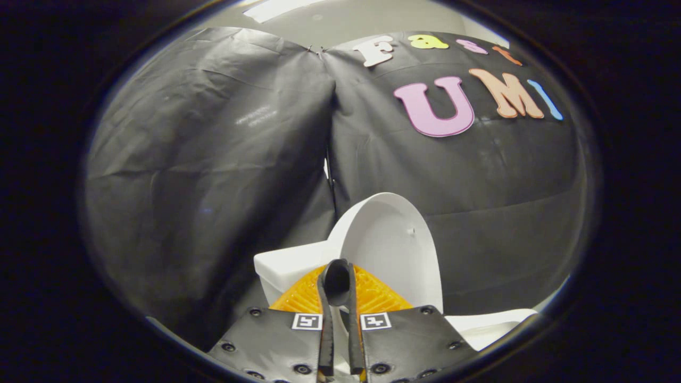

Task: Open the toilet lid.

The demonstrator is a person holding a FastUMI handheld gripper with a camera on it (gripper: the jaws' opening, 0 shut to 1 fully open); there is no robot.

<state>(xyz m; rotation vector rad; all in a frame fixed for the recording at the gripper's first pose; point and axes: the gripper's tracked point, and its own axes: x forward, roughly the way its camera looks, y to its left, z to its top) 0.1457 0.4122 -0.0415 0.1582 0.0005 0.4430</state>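
The toilet lid (391, 244) stands raised, nearly upright, just beyond the fingertips, its pale inner face turned toward the camera. It leans back toward the black cloth wall (213, 159) behind it, which is likely what keeps it up: tipped past its balance point, it rests there without support. To the near left of the lid, a white block that looks like the tank or rear body of the toilet (284, 268) sits at about the same depth. A white curved edge, probably the seat or bowl rim (489, 324), shows low to the right of the fingers.

The gripper (336, 276) has its two fingers drawn together, meeting at the tips with only a thin slit between them lower down. Nothing appears to be clamped between them; the lid lies past the tips, apart from them as far as can be told, though the exact gap is hard to judge through the fisheye.

The tool is held low and angled slightly upward, pointing at the lower half of the lid. That pose suits a push or a lift from below the lid's front edge. Judging by the lid's upright stance, the opening looks essentially done.
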